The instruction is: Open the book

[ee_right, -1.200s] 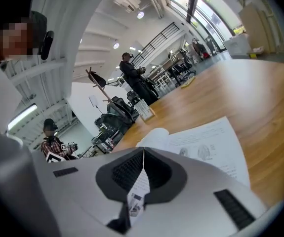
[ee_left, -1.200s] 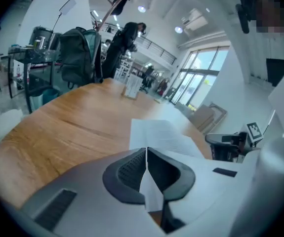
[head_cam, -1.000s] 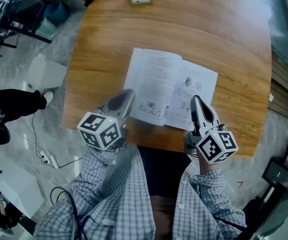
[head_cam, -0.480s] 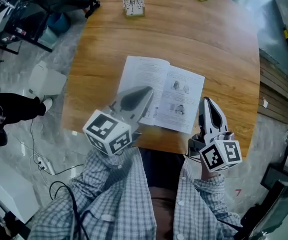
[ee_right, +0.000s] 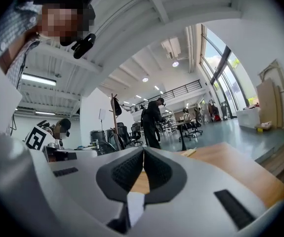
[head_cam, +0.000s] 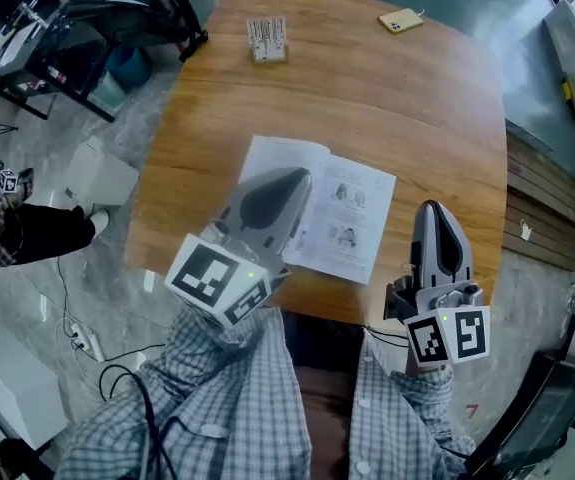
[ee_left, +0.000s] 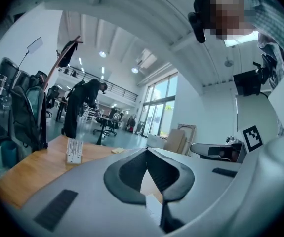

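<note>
Book [head_cam: 317, 218]: lies flat and open on the table [head_cam: 387, 98], close to the near edge and about midway along it. Two printed pages face up, with small figures on the right-hand page. No page stands up or curls, as far as the head view shows.

Left gripper [head_cam: 301, 176]: clenched, pads meeting at the tips and nothing between them, confirmed in its own view [ee_left: 146, 165]. From the head view its tip overlaps the book's left page. Its own view looks level across the tabletop, so I judge it held clear above the book and not touching.

Right gripper [head_cam: 433, 210]: also clenched and empty, as its own view [ee_right: 143, 154] shows. It sits beside the book's right edge, over the near edge of the table, apart from the pages.

Also on the table: a card stand [head_cam: 267, 38] near the far left corner and a yellow phone [head_cam: 401, 20] at the far edge.

Progress: the book reads as fully open, so I judge the task done. No step appears left.
</note>
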The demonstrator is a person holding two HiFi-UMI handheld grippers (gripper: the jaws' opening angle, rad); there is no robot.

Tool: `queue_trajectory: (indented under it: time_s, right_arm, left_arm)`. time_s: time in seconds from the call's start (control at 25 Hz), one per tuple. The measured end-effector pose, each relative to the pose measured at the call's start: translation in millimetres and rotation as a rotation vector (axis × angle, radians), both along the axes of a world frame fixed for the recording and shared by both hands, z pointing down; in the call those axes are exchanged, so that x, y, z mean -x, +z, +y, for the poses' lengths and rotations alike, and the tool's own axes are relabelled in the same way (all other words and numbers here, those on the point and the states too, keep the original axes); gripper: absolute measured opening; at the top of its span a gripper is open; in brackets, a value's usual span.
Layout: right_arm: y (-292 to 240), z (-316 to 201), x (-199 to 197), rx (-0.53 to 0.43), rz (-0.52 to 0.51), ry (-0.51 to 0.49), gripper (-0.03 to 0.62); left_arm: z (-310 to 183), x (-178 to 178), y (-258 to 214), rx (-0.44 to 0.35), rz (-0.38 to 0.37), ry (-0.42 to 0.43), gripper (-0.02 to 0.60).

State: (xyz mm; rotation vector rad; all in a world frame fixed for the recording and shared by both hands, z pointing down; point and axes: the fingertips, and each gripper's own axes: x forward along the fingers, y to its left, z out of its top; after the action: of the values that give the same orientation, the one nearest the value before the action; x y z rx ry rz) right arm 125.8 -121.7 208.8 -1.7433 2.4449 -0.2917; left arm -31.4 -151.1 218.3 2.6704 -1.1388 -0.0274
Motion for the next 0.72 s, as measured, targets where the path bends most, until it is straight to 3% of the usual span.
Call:
queue_trajectory:
  time_s: [0.28, 0.72]
  right_arm:
    - [-19, 3, -10, -0.056, 0.03, -0.005, 0.02]
    - [-13, 2, -6, -0.034, 0.006, -0.081, 0.02]
  left_arm:
    - [-1, -2, -24, -0.066, -0.004, -0.034, 0.011]
    - [1, -12, -9, -0.015, -0.007, -0.027, 0.011]
